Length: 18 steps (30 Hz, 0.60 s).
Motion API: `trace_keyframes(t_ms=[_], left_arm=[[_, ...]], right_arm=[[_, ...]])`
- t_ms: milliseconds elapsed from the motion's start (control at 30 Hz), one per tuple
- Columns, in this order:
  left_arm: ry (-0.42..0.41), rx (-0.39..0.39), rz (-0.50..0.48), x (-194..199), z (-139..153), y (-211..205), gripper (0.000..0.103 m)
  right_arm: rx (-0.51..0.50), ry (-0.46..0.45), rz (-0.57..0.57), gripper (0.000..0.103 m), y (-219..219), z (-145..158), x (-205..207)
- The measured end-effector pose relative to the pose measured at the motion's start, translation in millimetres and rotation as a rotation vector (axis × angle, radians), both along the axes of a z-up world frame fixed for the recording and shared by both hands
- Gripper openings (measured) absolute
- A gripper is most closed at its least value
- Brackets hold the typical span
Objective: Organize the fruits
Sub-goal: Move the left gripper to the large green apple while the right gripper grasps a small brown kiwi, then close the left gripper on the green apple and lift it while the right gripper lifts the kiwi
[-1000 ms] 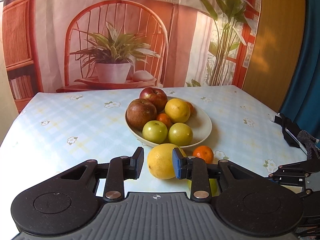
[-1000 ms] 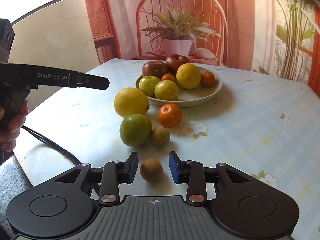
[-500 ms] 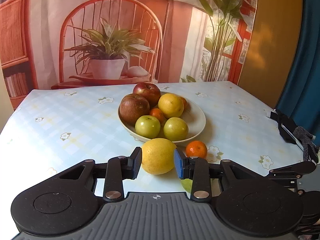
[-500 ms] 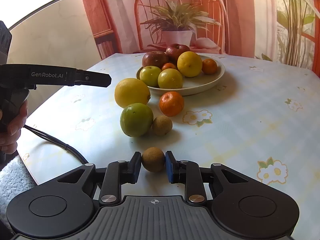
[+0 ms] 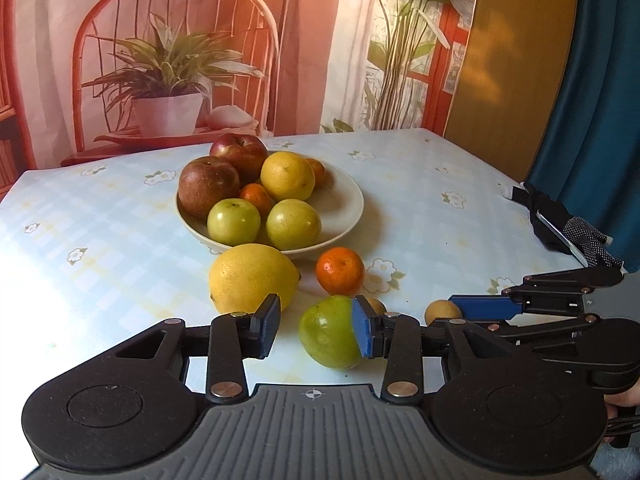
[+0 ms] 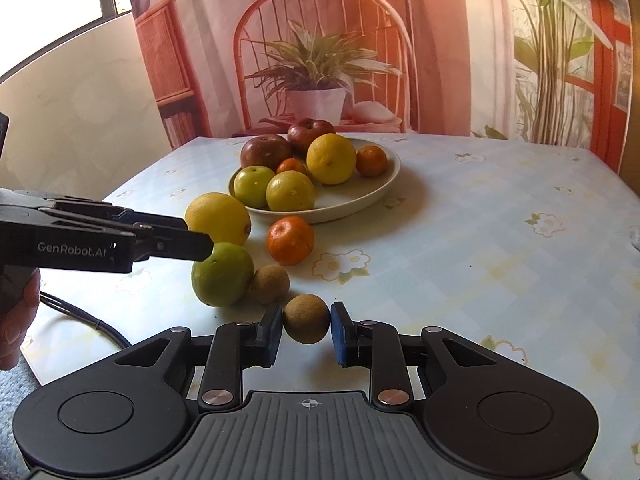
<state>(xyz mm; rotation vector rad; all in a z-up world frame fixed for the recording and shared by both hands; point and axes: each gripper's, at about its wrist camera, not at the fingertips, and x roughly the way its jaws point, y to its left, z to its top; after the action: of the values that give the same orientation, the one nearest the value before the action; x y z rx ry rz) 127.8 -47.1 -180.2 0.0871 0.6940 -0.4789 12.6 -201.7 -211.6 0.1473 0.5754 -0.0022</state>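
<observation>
A cream plate (image 5: 344, 216) (image 6: 380, 192) holds two red apples, several green and yellow fruits and small oranges. On the table before it lie a big yellow citrus (image 5: 252, 276) (image 6: 218, 218), a mandarin (image 5: 340, 270) (image 6: 290, 240), a green fruit (image 5: 328, 336) (image 6: 222, 274) and a small brown fruit (image 6: 270, 283). My left gripper (image 5: 316, 330) is open, its right pad against the green fruit. My right gripper (image 6: 306, 332) is shut on another small brown fruit (image 6: 307, 319) (image 5: 442, 312).
A black cable (image 6: 88, 320) runs off the table's left edge. A dark cloth with a phone (image 5: 560, 228) lies at the right edge. A chair with a potted plant (image 6: 320, 88) stands behind the floral tablecloth (image 6: 480, 240).
My left gripper moved from around the yellow citrus to the right, now beside the green fruit. My right gripper closed onto the small brown fruit and holds it.
</observation>
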Motion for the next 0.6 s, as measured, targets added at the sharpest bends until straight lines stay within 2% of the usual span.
trace_keyframes(t_ms=[167, 400, 600], left_arm=[[0.023, -0.001, -0.004, 1, -6, -4, 0.042], [0.055, -0.017, -0.007, 3, -11, -8, 0.051], [0.078, -0.024, -0.029, 4, -16, -14, 0.051]], right_arm=[[-0.001, -0.011, -0.011, 0.024, -3, 0, 0], [0.011, -0.018, -0.025, 0.024, -10, -1, 0], [0.018, -0.021, -0.033, 0.024, -12, -2, -1]])
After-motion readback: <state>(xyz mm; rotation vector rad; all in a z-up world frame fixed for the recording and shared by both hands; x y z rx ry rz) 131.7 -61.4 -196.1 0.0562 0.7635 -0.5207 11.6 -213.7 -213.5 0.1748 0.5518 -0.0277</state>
